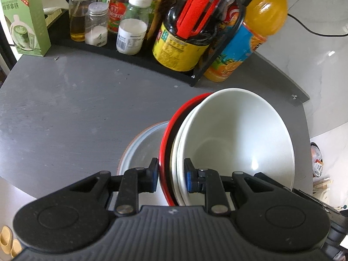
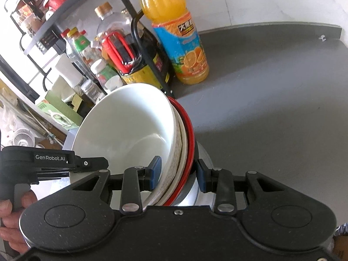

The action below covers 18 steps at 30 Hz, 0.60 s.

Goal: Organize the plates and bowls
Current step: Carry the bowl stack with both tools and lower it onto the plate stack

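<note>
A tilted stack of bowls is gripped from both sides: a large white bowl (image 1: 235, 130) nested over another white one, inside a red bowl (image 1: 174, 121) with a black outside. My left gripper (image 1: 171, 175) is shut on the stack's near rim, one pad inside the white bowl and one against the red rim. In the right wrist view the white bowl (image 2: 126, 121) and red rim (image 2: 189, 126) sit between the pads of my right gripper (image 2: 178, 174), which is shut on them. A pale dish with a blue-grey rim (image 1: 139, 148) lies under the stack on the grey table (image 1: 76, 108).
A black rack (image 1: 130, 54) of sauce bottles and jars stands at the back of the table. An orange juice bottle (image 2: 180, 43) stands beside it, and a green box (image 1: 26, 26) at far left. The table's right edge (image 1: 304, 100) drops to the floor. A hand (image 2: 13, 213) holds the left gripper.
</note>
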### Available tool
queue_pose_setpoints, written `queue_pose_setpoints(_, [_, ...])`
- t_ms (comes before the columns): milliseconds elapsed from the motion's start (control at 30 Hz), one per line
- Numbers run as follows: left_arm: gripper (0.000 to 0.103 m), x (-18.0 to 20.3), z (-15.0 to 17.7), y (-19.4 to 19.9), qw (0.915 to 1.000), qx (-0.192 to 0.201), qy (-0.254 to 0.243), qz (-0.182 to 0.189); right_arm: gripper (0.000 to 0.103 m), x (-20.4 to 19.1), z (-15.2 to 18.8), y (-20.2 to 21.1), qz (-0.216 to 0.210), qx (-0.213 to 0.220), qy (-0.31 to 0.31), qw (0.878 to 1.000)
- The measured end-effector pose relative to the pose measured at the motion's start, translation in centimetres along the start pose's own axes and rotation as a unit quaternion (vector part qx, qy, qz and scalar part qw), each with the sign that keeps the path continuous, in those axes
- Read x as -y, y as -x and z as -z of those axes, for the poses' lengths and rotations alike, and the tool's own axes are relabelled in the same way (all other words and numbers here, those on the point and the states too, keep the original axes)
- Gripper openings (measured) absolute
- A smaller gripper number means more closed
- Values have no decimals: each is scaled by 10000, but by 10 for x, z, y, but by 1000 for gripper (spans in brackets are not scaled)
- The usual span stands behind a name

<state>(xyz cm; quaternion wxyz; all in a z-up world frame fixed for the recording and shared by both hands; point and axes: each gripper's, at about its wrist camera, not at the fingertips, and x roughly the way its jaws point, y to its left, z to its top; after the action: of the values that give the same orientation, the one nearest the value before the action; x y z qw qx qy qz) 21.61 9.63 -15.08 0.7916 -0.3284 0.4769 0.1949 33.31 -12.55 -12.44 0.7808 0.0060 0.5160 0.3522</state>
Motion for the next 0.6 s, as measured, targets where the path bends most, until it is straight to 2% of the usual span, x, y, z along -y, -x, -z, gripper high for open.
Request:
queue_pose_setpoints(333, [22,-16,-3,-16,9994,-324,-136,53,34,-13,11,-15,249,-208,-147,9994])
queue_pose_setpoints(600, [23,-17,-9,-19,9983,-346,-391,263,34,-18,16,-19,462,-250,-333,9981])
